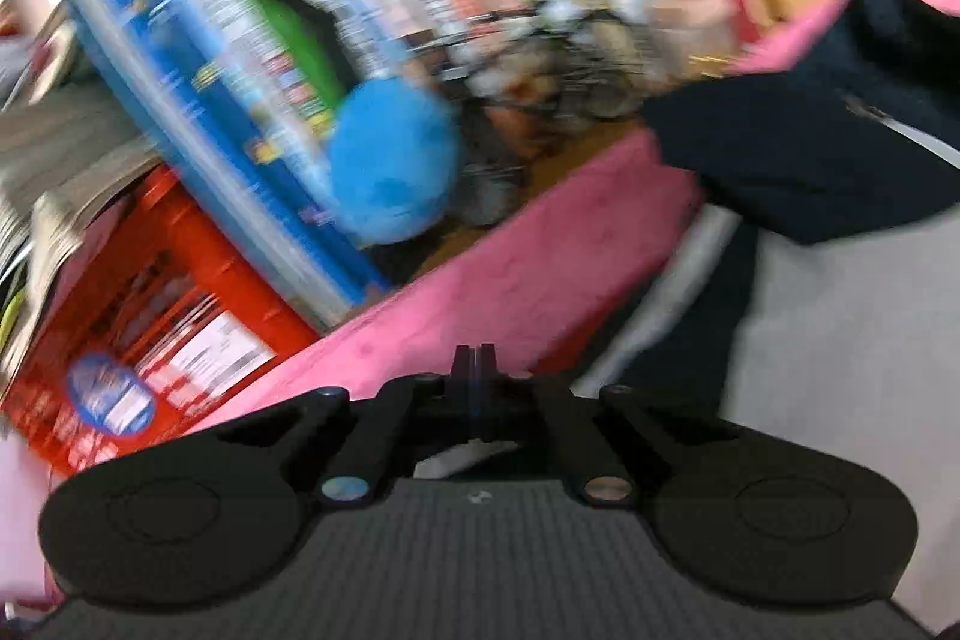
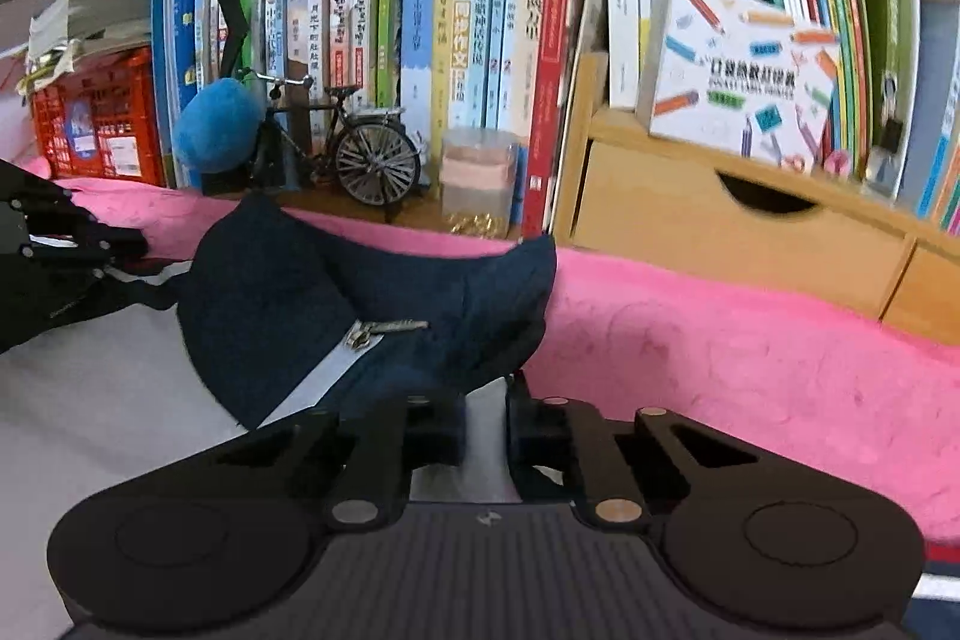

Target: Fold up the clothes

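Observation:
A grey garment with a navy collar (image 2: 336, 292) and a metal zipper pull (image 2: 384, 328) lies on a pink blanket (image 2: 750, 358). My right gripper (image 2: 487, 394) sits at the collar's near edge, jaws narrow, with grey fabric pinched between them. My left gripper (image 2: 129, 244) is at the far left of the right wrist view, by a stretched navy edge of the garment. In the blurred left wrist view, the left gripper (image 1: 474, 361) is shut with its tips over the pink blanket (image 1: 510, 274). No fabric shows between them. The garment (image 1: 810, 148) lies to its right.
Behind the blanket stands a shelf packed with books (image 2: 480, 40). In front of them are a model bicycle (image 2: 366, 148), a blue plush ball (image 2: 216, 127) and a clear container (image 2: 480, 172). A red crate (image 2: 99, 124) stands left, a wooden drawer box (image 2: 720, 220) right.

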`<state>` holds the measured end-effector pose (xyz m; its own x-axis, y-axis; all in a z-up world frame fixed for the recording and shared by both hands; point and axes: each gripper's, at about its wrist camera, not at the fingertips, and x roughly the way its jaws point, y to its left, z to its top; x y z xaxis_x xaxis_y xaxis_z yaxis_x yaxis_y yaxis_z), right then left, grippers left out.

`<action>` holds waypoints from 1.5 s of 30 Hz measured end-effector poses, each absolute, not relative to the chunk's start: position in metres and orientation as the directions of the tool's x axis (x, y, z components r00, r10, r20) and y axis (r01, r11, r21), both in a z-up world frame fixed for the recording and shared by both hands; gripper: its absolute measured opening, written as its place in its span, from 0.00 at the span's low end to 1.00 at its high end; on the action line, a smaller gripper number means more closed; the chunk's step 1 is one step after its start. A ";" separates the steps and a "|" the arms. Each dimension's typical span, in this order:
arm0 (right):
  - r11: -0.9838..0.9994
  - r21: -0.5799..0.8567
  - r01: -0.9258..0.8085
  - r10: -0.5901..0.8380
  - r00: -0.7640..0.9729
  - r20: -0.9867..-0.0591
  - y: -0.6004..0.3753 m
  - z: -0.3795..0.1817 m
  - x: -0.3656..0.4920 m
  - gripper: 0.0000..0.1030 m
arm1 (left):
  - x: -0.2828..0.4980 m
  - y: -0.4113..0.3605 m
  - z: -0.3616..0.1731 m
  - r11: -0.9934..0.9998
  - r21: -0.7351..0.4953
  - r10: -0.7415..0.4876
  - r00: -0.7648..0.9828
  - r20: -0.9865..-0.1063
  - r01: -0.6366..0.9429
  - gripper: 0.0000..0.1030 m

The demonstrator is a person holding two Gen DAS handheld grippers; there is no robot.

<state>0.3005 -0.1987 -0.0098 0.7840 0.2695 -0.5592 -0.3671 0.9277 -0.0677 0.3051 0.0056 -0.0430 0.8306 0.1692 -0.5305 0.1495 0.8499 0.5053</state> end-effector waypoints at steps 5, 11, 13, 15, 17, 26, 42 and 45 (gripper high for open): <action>0.940 -0.065 -0.335 0.243 0.791 -0.561 -0.188 -0.013 0.338 0.11 | 0.330 0.027 -0.043 0.860 0.508 0.260 0.805 -0.534 0.059 0.01; 0.968 -0.004 -0.252 0.207 0.803 -0.559 -0.194 0.000 0.344 0.31 | 0.297 0.042 -0.017 0.878 0.476 0.218 0.846 -0.486 0.048 0.07; 0.957 0.001 -0.289 0.248 0.818 -0.520 -0.205 0.013 0.313 0.59 | 0.270 0.040 -0.004 0.885 0.456 0.155 0.866 -0.476 0.092 0.10; 0.945 -0.011 -0.328 0.279 0.821 -0.498 -0.221 0.023 0.280 0.61 | 0.240 0.031 0.003 0.890 0.436 0.106 0.870 -0.482 0.133 0.14; 0.934 0.013 -0.357 0.310 0.792 -0.526 -0.243 0.026 0.250 0.59 | 0.212 0.025 0.005 0.908 0.380 0.047 0.856 -0.514 0.178 0.16; 0.999 0.036 0.018 0.010 0.761 -0.648 -0.366 0.003 0.175 0.59 | 0.132 -0.001 -0.021 0.870 0.417 0.030 0.816 -0.577 0.263 0.27; 0.873 -0.110 -0.475 0.329 0.741 -0.585 -0.225 0.000 0.139 0.93 | 0.104 -0.036 0.000 0.927 0.237 -0.099 0.802 -0.589 0.289 0.60; 0.898 -0.048 -0.438 0.320 0.724 -0.611 -0.233 0.000 0.148 1.00 | 0.108 -0.039 -0.013 0.934 0.220 -0.090 0.779 -0.620 0.283 0.61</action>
